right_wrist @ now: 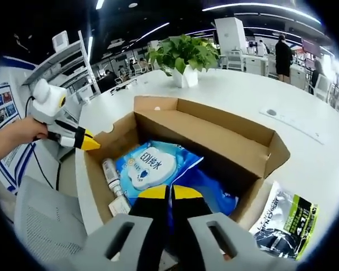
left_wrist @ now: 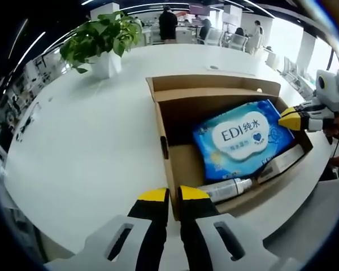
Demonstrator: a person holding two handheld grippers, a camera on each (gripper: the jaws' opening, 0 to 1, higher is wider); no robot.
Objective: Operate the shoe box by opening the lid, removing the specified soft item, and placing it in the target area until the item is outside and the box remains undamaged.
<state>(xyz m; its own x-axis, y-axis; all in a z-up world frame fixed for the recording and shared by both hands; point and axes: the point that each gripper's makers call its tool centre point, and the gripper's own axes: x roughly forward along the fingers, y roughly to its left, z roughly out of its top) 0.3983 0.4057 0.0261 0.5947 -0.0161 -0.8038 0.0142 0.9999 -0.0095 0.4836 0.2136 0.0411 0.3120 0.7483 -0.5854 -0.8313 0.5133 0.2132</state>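
Cardboard, plain brown, makes up the shoe box [left_wrist: 175, 164], which in the left gripper view lies open across the centre and right of the frame on the white desk [left_wrist: 90, 147], its lid flap folded back toward the top. Inside it, right of centre, lies the soft item, a blue wipes pack [left_wrist: 240, 138], with a slim bottle [left_wrist: 229, 189] just below it along the box's near wall. The left gripper [left_wrist: 174, 195] rises from the bottom centre, jaws nearly together with nothing between them, the yellow tips at the near corner of the box wall; whether they touch the card is unclear. The right gripper [left_wrist: 296, 118] comes in at the right edge, its tips over the pack's far corner. A potted plant [left_wrist: 101, 39] stands at the upper left. In the right gripper view the box fills the middle, the wipes pack [right_wrist: 152, 166] left of centre, and the right gripper [right_wrist: 169, 192] low at centre shows jaws almost closed just above the pack's edge, gripping nothing that I can make out. The left gripper [right_wrist: 85, 141] sits at the left by the box rim. A dark pouch [right_wrist: 285, 223] lies on the desk at the lower right. To do this well, I would part the right jaws first, pinch the pack's free edge rather than its middle, and lift straight up while the left steadies the wall without crushing it.
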